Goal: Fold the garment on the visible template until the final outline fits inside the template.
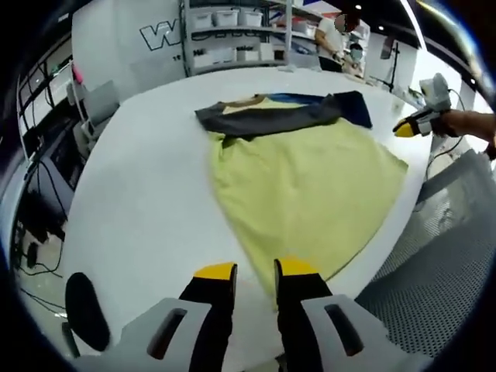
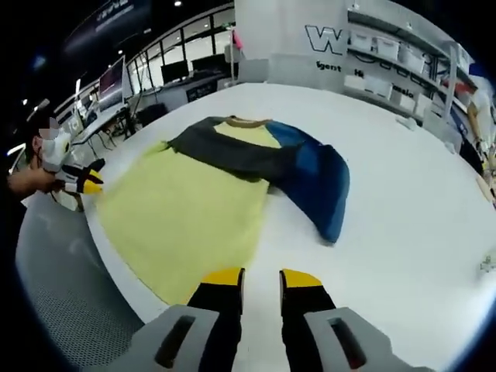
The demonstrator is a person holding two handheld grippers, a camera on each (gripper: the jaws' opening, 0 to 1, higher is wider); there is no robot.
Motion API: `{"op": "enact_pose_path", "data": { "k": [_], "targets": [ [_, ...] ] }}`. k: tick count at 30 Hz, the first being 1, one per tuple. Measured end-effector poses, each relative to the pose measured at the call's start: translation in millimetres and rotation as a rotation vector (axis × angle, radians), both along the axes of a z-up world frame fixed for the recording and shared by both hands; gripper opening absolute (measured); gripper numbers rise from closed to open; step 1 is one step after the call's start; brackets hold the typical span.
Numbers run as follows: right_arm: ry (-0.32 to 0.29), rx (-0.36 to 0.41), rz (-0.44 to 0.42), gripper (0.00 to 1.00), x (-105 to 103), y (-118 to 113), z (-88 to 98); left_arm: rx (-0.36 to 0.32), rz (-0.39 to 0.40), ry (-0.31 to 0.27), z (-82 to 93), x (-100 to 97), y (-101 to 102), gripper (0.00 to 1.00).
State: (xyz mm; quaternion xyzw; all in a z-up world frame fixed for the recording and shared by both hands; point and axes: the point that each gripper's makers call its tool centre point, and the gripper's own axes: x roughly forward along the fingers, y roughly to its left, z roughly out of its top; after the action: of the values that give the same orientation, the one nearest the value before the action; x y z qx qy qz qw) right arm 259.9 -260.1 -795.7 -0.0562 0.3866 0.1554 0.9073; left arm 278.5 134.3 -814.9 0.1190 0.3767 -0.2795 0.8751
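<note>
In the left gripper view, the left hand-held gripper [image 1: 256, 270] hovers above the near edge of the white counter [image 1: 147, 194], its two yellow-tipped jaws parted with a narrow gap and nothing between them; the right-hand jaw tip sits over the near hem of the garment [image 1: 306, 182]. The garment lies flat on the counter, a yellow-green body spreading toward the near edge, with a dark grey sleeve folded across its far part and a blue sleeve at the far right. At the far right of that view the other hand-held gripper [image 1: 411, 126] is held at the counter edge, just beside the garment's right corner.

In the right gripper view, the right hand-held gripper [image 2: 262, 277] likewise stands released, jaws apart and empty, just off the garment's [image 2: 194, 213] near hem over the counter [image 2: 403, 201]. The blue sleeve [image 2: 318, 178] lies to the right, the grey one [image 2: 225, 151] across the collar area. Shelving with white bins [image 2: 395, 50] stands far right.
</note>
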Motion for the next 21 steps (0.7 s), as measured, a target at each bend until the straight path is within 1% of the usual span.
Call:
{"op": "enact_pose_path", "data": {
  "k": [4, 8, 11, 15, 16, 18, 21],
  "targets": [
    [-0.022, -0.027, 0.024, 0.16, 15, -3, 7.3, -0.004, -0.009, 0.004, 1.3, 1.8, -2, 0.33],
    [-0.059, -0.049, 0.040, 0.16, 36, -8, 20.6, -0.020, -0.018, -0.009, 7.9, 4.3, -5, 0.39],
    [-0.086, -0.067, 0.054, 0.17, 51, -12, 29.6, -0.053, -0.042, -0.028, 15.9, 5.9, -11, 0.42],
    [-0.118, -0.089, 0.070, 0.19, 69, -15, 40.4, -0.120, -0.036, -0.038, 24.3, 9.5, -16, 0.48],
    [-0.121, -0.092, 0.074, 0.19, 71, -16, 41.0, -0.132, -0.029, -0.041, 27.4, 10.4, -16, 0.49],
    [-0.129, -0.109, 0.087, 0.20, 79, -18, 43.4, -0.142, -0.030, -0.046, 31.3, 11.4, -17, 0.51],
    [-0.142, -0.130, 0.104, 0.22, 90, -19, 46.7, -0.138, -0.038, -0.056, 32.7, 12.7, -17, 0.52]
  ]
}}
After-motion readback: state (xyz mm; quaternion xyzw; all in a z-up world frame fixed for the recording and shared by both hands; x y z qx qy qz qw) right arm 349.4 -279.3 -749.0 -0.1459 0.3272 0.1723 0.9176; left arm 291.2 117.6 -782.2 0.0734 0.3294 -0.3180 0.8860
